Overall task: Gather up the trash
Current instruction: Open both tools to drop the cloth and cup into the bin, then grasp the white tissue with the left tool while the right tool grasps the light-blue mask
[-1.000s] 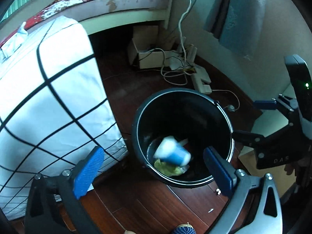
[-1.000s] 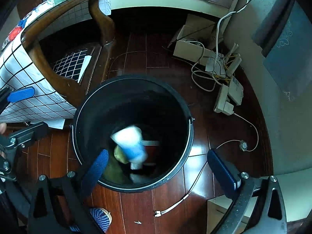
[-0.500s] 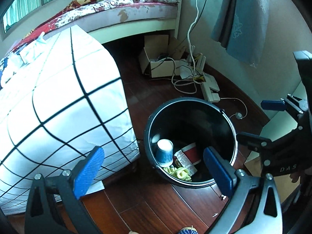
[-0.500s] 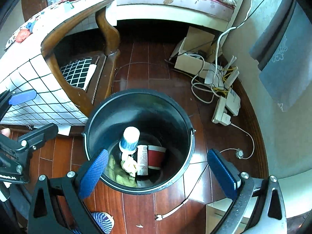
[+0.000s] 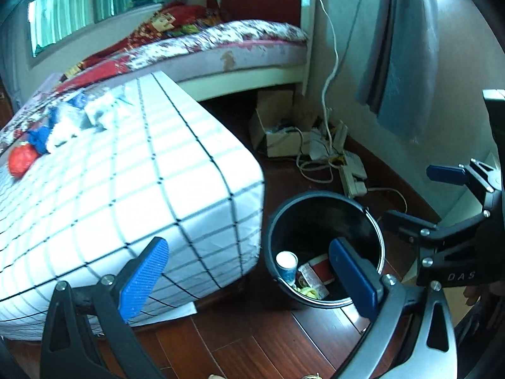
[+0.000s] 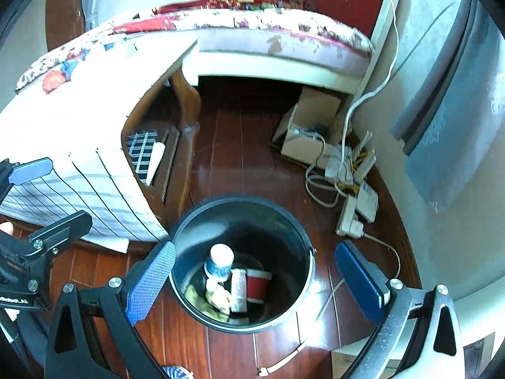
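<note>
A black round bin (image 5: 372,221) stands on the wooden floor; it also shows in the right wrist view (image 6: 284,211). Inside lie a blue paper cup (image 5: 286,267) (image 6: 219,262), a red-and-white wrapper (image 5: 318,271) (image 6: 257,284) and yellow scraps (image 5: 307,290). My left gripper (image 5: 249,278) is open and empty, high above the floor left of the bin. My right gripper (image 6: 255,284) is open and empty above the bin. More trash (image 5: 63,126) lies on the checked tablecloth (image 5: 126,195), with a red ball (image 5: 20,162).
The cloth-covered table (image 6: 79,132) stands left of the bin. A bed (image 5: 236,53) lies behind. A cardboard box (image 6: 311,126), cables and a power strip (image 6: 353,218) lie by the wall. A blue curtain (image 5: 404,57) hangs at right.
The blue cup fell into the bin and came to rest there. Both grippers rose and pulled back from the bin, so the tabletop and bed came into view.
</note>
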### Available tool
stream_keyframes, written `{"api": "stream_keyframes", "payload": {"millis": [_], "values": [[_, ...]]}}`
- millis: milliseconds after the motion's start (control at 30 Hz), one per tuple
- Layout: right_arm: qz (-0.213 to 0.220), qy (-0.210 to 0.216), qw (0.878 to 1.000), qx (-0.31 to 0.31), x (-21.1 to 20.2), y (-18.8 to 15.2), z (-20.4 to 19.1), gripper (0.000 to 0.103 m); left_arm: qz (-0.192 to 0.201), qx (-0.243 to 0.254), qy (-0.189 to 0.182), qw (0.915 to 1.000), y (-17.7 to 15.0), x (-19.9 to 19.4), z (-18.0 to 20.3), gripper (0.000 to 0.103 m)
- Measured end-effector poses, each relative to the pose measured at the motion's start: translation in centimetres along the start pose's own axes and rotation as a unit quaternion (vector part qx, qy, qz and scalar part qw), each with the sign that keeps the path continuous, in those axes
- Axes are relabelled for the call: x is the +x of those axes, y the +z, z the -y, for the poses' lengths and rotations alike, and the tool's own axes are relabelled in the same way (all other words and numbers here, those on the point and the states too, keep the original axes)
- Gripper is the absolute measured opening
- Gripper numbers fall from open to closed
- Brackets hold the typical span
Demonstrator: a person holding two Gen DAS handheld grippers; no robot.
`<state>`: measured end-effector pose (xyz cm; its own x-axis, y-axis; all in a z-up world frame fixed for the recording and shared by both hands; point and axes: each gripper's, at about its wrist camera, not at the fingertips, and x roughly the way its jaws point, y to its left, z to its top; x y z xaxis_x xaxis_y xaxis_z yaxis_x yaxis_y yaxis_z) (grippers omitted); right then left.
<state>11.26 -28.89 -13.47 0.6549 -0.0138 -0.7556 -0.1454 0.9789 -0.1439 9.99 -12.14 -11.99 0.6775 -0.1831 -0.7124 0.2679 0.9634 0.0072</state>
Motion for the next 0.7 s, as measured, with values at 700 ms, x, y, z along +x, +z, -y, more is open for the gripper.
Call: {"api": "stream_keyframes", "payload": {"millis": [700], "values": [[0.081,0.045,0.995,-0.02,-2.6,6.5,-9.9,0.102,0.048,-0.081,0.089,0.9915,0.2,-4.1,-10.9,0.102]]}}
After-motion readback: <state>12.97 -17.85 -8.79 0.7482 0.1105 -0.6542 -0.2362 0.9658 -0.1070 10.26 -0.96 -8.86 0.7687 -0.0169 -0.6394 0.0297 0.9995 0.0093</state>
